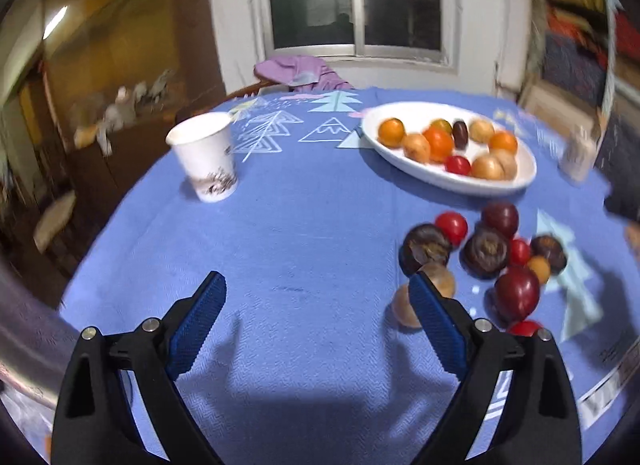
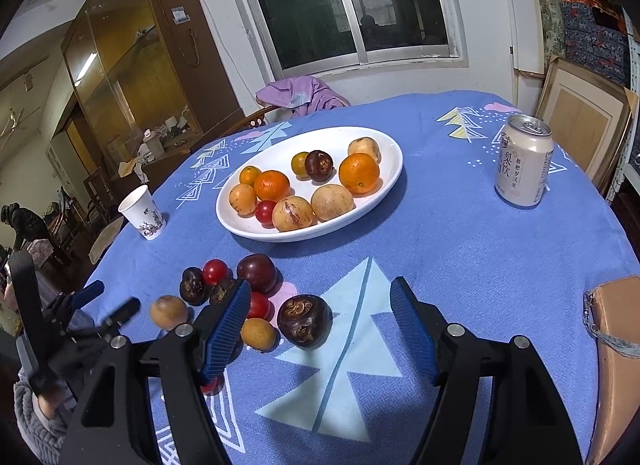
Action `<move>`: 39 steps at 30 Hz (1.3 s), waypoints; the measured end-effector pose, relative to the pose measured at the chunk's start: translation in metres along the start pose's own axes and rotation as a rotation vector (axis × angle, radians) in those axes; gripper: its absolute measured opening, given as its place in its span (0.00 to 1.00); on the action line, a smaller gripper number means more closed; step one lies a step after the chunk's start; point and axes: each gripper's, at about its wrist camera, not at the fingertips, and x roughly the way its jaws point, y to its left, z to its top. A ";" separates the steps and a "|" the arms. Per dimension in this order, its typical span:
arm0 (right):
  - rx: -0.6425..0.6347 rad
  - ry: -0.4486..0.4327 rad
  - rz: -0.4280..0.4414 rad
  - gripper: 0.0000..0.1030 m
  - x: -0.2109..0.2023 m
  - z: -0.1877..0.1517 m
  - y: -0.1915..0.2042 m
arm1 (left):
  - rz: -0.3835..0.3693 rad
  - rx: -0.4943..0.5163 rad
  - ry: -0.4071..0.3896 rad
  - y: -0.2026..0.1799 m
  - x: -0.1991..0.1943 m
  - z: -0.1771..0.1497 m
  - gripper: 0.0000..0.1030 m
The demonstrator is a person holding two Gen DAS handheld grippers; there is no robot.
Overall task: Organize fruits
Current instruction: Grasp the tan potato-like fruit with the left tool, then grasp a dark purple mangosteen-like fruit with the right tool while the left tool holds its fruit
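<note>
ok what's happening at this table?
A person is sorting fruit with two handheld tongs. Both the left tongs and right tongs are open and hold nothing. The white plate already has oranges and other fruit; a pile of loose fruit is on the blue tablecloth in front of it.

Motion blur smears the left wrist view, especially its edges. The right tool (image 2: pixel 320 325) partly covers a red fruit (image 2: pixel 258 305); a tan pouch (image 2: pixel 616 345) is cut off at the right edge.
</note>
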 end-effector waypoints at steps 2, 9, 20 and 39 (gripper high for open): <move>-0.004 0.000 0.001 0.71 0.000 0.000 0.001 | -0.021 -0.020 -0.005 0.003 -0.002 0.000 0.88; -0.007 0.002 0.005 0.71 0.000 0.000 0.002 | -0.016 0.196 -0.016 -0.046 0.004 -0.013 0.88; -0.026 0.007 0.005 0.71 0.001 -0.001 0.005 | -0.073 0.274 0.024 -0.070 0.018 -0.012 0.55; -0.056 0.110 -0.003 0.67 0.026 -0.012 0.008 | -0.123 0.139 0.084 -0.043 0.029 -0.011 0.38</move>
